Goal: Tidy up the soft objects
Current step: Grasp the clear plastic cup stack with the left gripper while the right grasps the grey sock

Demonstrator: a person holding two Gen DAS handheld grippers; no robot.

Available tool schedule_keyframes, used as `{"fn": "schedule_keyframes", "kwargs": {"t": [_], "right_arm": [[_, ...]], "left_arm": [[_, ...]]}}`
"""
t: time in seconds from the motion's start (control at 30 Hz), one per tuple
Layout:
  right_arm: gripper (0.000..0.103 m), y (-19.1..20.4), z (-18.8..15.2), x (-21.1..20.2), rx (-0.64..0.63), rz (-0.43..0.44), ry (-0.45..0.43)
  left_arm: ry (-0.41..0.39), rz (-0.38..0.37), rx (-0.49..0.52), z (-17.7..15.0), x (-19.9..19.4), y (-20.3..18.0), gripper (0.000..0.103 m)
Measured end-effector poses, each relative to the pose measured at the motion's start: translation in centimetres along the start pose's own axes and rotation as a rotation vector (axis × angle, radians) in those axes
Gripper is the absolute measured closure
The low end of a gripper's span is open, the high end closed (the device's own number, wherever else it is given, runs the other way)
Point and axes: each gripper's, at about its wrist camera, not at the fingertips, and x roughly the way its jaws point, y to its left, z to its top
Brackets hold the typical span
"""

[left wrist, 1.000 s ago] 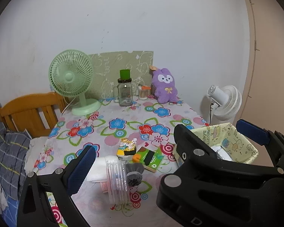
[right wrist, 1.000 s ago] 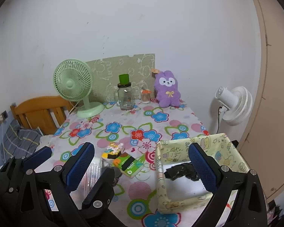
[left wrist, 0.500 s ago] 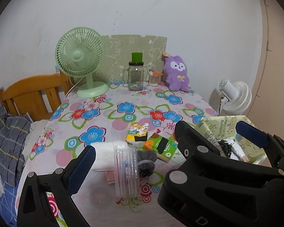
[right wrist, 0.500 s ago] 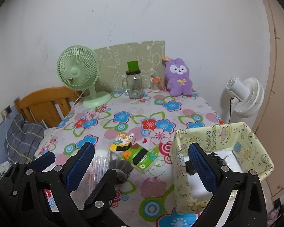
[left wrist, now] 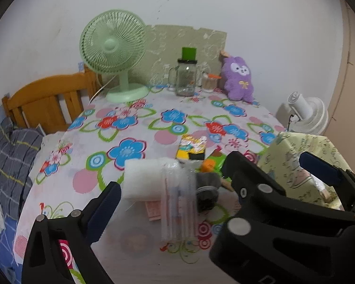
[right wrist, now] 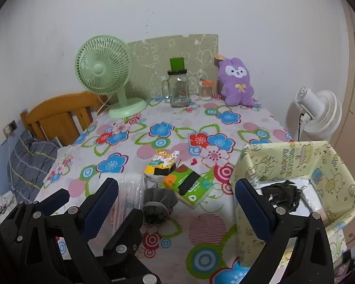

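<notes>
Nearest, bottom of the left wrist view: left gripper point(left wrist: 175, 187), jaws spread wide but closing a little, nothing pressed between them; the clear plastic packet point(left wrist: 178, 201) and white foam pad point(left wrist: 144, 179) lie on the cloth in the gap, not gripped. Bottom of the right wrist view: right gripper point(right wrist: 177, 196), jaws spread, empty, w/ the grey pouch point(right wrist: 157, 203) lying just ahead between the pads.

Middle of frame: green tissue pack point(right wrist: 189, 187) overlapping a yellow cartoon pack point(right wrist: 163, 163), all touching in one pile on the flowered table point(right wrist: 130, 142). Right side: pale yellow fabric bin point(right wrist: 319, 163) w/ something dark already inside.

Step looks like the approach to a first pick. To do it well, I'd go for the top item of the pile only, come down square over it, pinch at its middle, and keep the other gripper clear of the bin wall.

Far end, upper centre: purple plush rabbit point(right wrist: 235, 82) upright by the wall, beside a glass jar point(right wrist: 178, 90) and green fan point(right wrist: 104, 68).

Writing: bin print seems to say "HAPPY", rest unclear; pack labels too small to read.
</notes>
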Motion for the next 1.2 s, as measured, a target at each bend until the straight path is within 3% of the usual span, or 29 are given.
{"fn": "schedule_keyframes", "kwargs": {"t": [0.3, 0.47, 0.63, 0.73, 0.8, 0.9, 1.03, 1.2], "right_arm": [[0.009, 0.6, -0.9, 2.5, -0.005, 0.025, 0.058], [0.019, 0.5, -1.4, 3.9, -0.004, 0.031, 0.105], [0.021, 0.1, -1.7, 4.9, 0.007, 0.028, 0.138], [0.021, -0.2, -1.9, 5.6, 0.02, 0.038, 0.162], [0.021, -0.2, -2.0, 5.9, 0.021, 0.042, 0.17], [0.021, -0.2, -2.1, 6.3, 0.024, 0.055, 0.18], [0.021, 0.3, -2.1, 6.7, 0.016, 0.078, 0.185], [0.03, 1.2, -2.0, 7.5, -0.003, 0.096, 0.198]], "left_arm": [[0.049, 0.01, -0.026, -0.9, 2.0, 0.9, 0.01], [0.076, 0.014, -0.032, -1.3, 3.0, 1.0, 0.014], [0.113, -0.018, -0.045, -1.6, 4.2, 0.8, 0.027], [0.129, -0.031, -0.053, -1.7, 4.7, 0.7, 0.041], [0.144, -0.054, -0.063, -1.9, 5.1, 0.8, 0.059], [0.151, -0.063, -0.075, -2.0, 5.3, 0.9, 0.068], [0.119, -0.008, -0.06, -1.9, 4.7, 1.2, 0.07], [0.114, 0.037, -0.061, -1.8, 5.0, 2.0, 0.07]]}}
